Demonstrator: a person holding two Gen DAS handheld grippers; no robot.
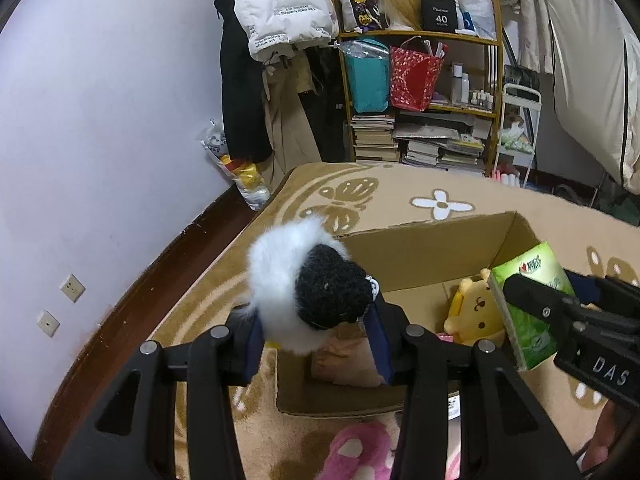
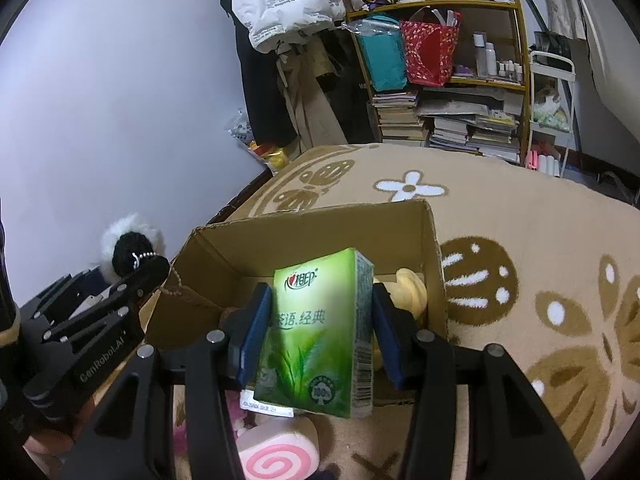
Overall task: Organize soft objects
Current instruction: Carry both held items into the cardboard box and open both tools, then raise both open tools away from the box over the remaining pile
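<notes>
Both tools are matte black. The left gripper (image 1: pixel 318 344) has two broad arms with long slots cut through them, round silver pivot pins at the joints, and flat navy-blue pads (image 1: pixel 253 350) lining the inner faces of its fingers. Seen from the side in the right wrist view, its body carries small silver screws and the pale lettering "GenRobot.AI". The right gripper (image 2: pixel 320 332) is built alike: slotted black arms, silver pins, navy pads (image 2: pixel 254 332). In the left wrist view its side bears the white letters "DAS" and one small screw. A dark sleeve (image 2: pixel 6 300) with a tan cuff band shows at the right wrist view's left edge.
</notes>
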